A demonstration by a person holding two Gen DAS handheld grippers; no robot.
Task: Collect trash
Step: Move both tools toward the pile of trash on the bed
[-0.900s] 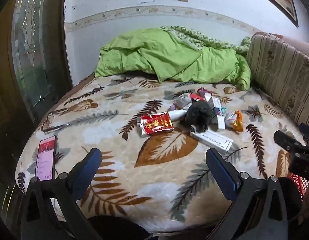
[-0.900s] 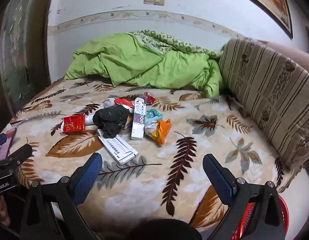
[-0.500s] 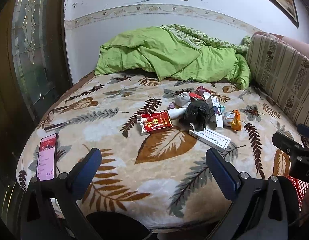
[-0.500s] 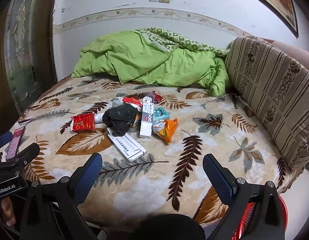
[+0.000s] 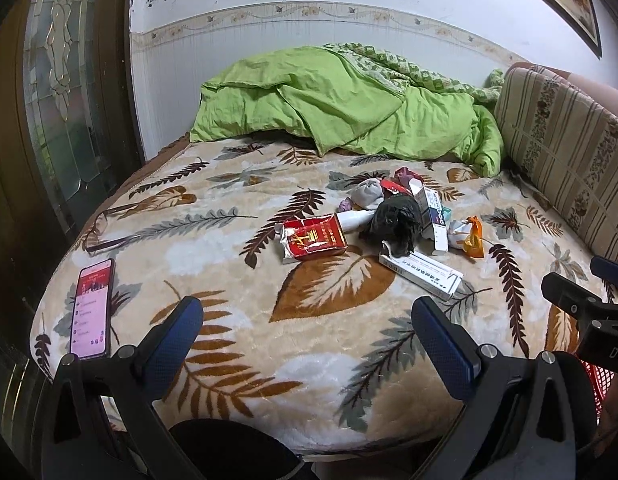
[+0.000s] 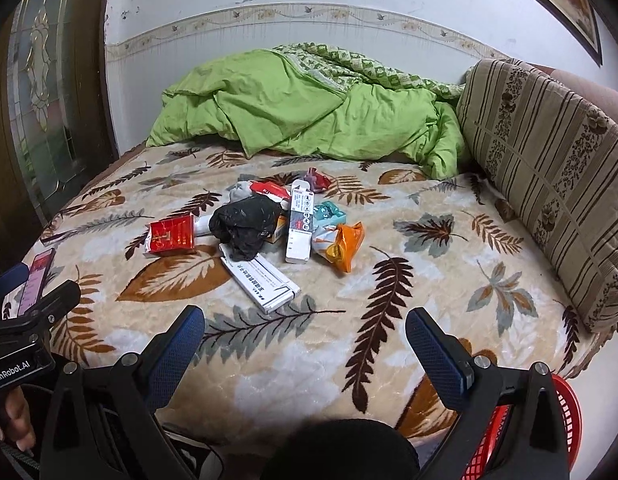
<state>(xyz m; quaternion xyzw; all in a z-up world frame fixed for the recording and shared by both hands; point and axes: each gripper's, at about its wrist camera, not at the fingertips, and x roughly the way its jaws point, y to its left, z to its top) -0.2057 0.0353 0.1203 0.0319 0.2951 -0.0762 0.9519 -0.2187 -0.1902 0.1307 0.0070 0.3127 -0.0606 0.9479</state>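
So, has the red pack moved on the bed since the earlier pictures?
No. The red pack lies just above the big brown leaf print, left of the black bag, exactly as before.

Both grippers have drawn back from the trash pile (image 6: 269, 224) and risen a little, so more of the bed's (image 5: 237, 320) near edge shows under them than before. In the left view the phone (image 5: 92, 309) now sits farther from the frame's edge, and in the right view the red basket (image 6: 565, 420) shows more beside the bed.
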